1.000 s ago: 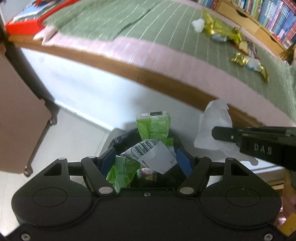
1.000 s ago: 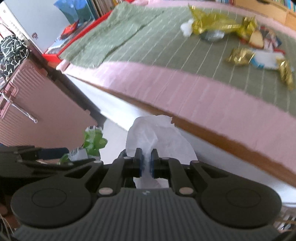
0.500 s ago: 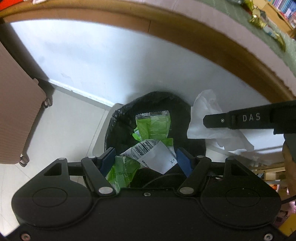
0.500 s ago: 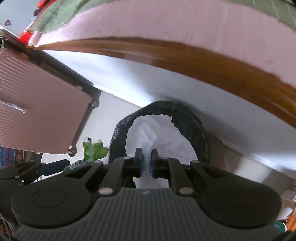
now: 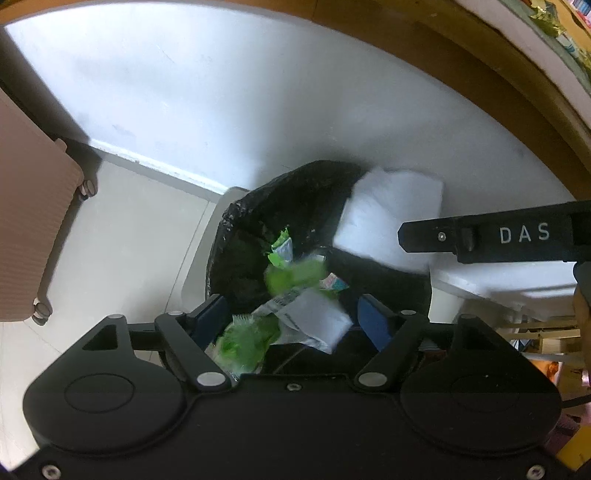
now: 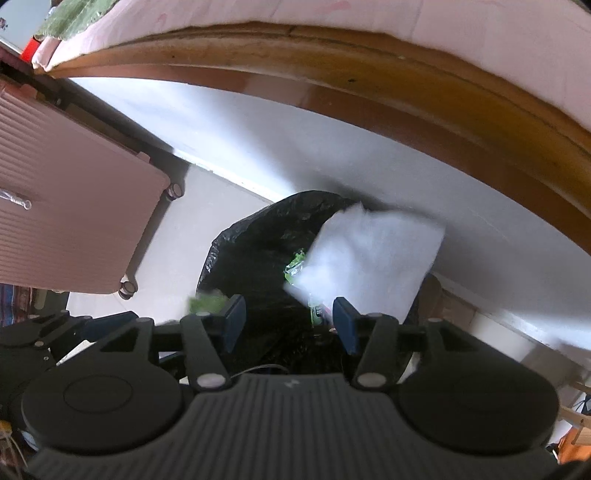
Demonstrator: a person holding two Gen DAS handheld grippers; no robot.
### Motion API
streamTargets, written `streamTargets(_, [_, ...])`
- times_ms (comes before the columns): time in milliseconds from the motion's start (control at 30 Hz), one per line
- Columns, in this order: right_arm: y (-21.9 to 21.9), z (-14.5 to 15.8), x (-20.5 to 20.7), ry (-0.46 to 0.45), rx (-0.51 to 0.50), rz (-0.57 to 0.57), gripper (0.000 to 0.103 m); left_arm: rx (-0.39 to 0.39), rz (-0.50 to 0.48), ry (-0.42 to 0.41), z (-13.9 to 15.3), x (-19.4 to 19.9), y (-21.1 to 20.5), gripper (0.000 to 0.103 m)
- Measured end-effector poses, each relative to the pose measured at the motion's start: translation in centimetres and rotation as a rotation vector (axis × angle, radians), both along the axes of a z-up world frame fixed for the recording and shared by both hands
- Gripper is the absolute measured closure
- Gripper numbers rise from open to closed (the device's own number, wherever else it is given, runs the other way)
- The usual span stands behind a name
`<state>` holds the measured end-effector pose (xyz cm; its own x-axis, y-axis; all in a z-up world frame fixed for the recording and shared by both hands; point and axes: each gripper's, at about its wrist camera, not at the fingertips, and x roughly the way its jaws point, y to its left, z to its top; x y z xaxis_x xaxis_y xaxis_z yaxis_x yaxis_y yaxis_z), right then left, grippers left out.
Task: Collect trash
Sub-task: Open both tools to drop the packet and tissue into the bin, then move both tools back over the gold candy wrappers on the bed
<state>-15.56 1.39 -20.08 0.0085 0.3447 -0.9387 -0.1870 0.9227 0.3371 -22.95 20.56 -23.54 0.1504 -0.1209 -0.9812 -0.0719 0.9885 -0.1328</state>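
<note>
Both grippers are over the black-lined trash bin (image 5: 295,206), which stands on the floor against the white side panel of the bed (image 5: 258,92).

The left gripper (image 5: 291,317) now has its blue pads spread wide, while half a second ago they were around the green snack wrapper (image 5: 291,273) and the white printed wrapper (image 5: 314,321). These wrappers are blurred now and sit lower, between the pads and over the mouth of the bin, so I judge that they are falling free. Another green piece (image 5: 243,339) is close to the left pad; I cannot tell if it touches the pad.

The right gripper (image 6: 288,321) has changed in the same way. Its fingers were pressed together on the white tissue (image 6: 369,254) half a second ago, and now they stand clearly apart and hold nothing. The tissue is blurred, in the air above the far right edge of the bin. Part of it seems to be over the rim, so it is possible that it lands on the edge and not fully inside.

For the task, this means that this load of trash is being dropped now. More wrappers (image 5: 546,22) are visible on the top of the bed, at the upper right corner of the left view, so the collecting is probably not finished. A pink suitcase (image 6: 66,192) stands on the floor to the left of the bin.
</note>
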Motion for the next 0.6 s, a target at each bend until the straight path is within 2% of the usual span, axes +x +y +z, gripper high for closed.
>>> streamTargets(333, [-0.3, 0.2, 0.4, 0.007, -0.003, 0.000, 0.036, 0.003, 0.008, 0.005, -0.5, 1.1, -0.3, 0.020])
streamTargets(600, [-0.8, 2.7, 0.6, -0.044, 0.004, 0.006, 0.035, 0.010, 0.004, -0.045, 2.0, 1.6, -0.9, 0.020])
